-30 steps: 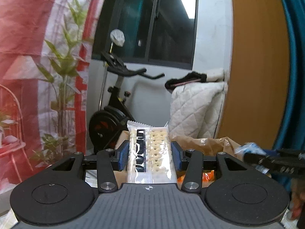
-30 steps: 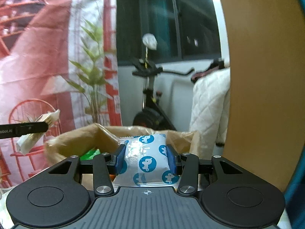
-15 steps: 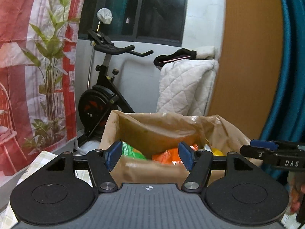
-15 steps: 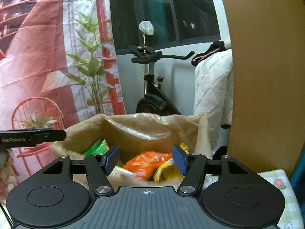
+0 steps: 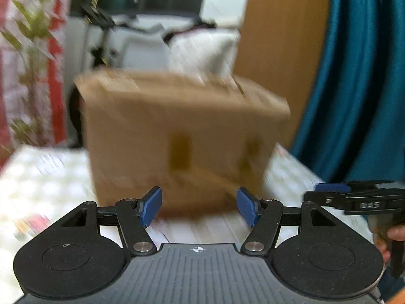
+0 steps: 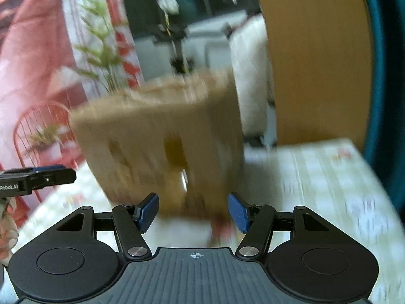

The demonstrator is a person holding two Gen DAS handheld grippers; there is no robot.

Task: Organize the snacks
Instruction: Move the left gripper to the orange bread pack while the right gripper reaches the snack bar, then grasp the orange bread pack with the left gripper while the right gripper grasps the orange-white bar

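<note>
Snacks are out of both tongs now: a second ago the left tongs [image 5: 198,208] pinched a long cracker pack and the right tongs [image 6: 193,211] a white pack with blue dots, both held above the open top of the brown bag [image 5: 182,136]. Their jaws have just been opening, and nothing lies between them in either view; both pairs stand spread with bare blue pads. Both packs have presumably gone into the bag, though its inside no longer shows, since both views now meet its front wall from lower down. The bag stands upright in the middle of each frame on the checked worktop [image 5: 45,177], and heavy blur smears it in both pictures. The right tongs also show at the right edge of the left view, level with the left ones, and the left tongs at the left edge of the right view, so the two sit side by side in front of the bag, apart from it. For the task, that pair of snacks looks stowed, and both tongs are free for the next pick. A smeared reddish thing [image 6: 220,225] lies on the worktop just before the bag's foot in the right view; whether it is another snack cannot be told.
</note>
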